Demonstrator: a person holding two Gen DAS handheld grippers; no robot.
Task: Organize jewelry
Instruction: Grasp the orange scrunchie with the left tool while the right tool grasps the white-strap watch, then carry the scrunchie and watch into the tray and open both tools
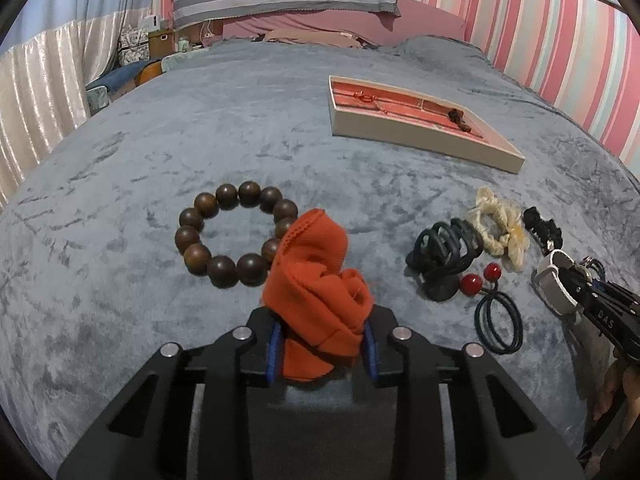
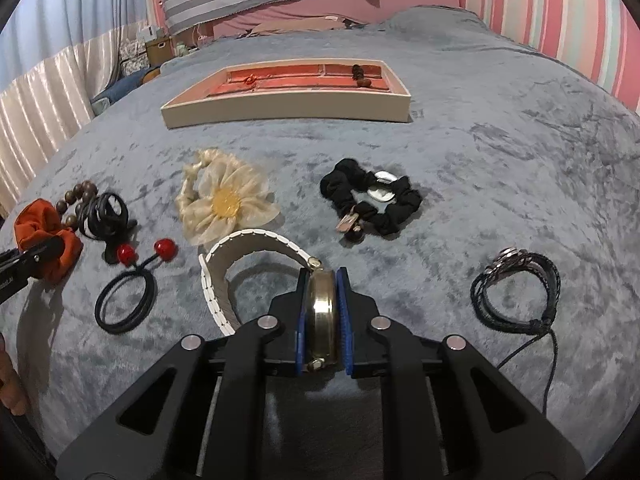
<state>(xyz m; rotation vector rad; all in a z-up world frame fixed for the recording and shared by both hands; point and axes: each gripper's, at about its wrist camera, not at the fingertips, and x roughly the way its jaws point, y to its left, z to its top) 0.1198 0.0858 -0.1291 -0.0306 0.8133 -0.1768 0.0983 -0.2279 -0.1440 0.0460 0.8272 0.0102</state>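
Tray (image 1: pixel 400 126) contents too small

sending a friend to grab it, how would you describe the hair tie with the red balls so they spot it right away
On the grey bedspread, look in the row of accessories nearer than the white tray. The hair tie lies just in front of the black claw clip, left of the cream flower scrunchie: thin black loops, the only piece with two glossy red balls.

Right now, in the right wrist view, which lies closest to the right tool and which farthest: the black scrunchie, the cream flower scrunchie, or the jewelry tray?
1. Cream flower scrunchie, just ahead-left of the right tool, which grips the watch.
2. Black scrunchie, ahead-right; nearly level with the flower, hard to separate.
3. Jewelry tray, clearly farthest, up the bed.
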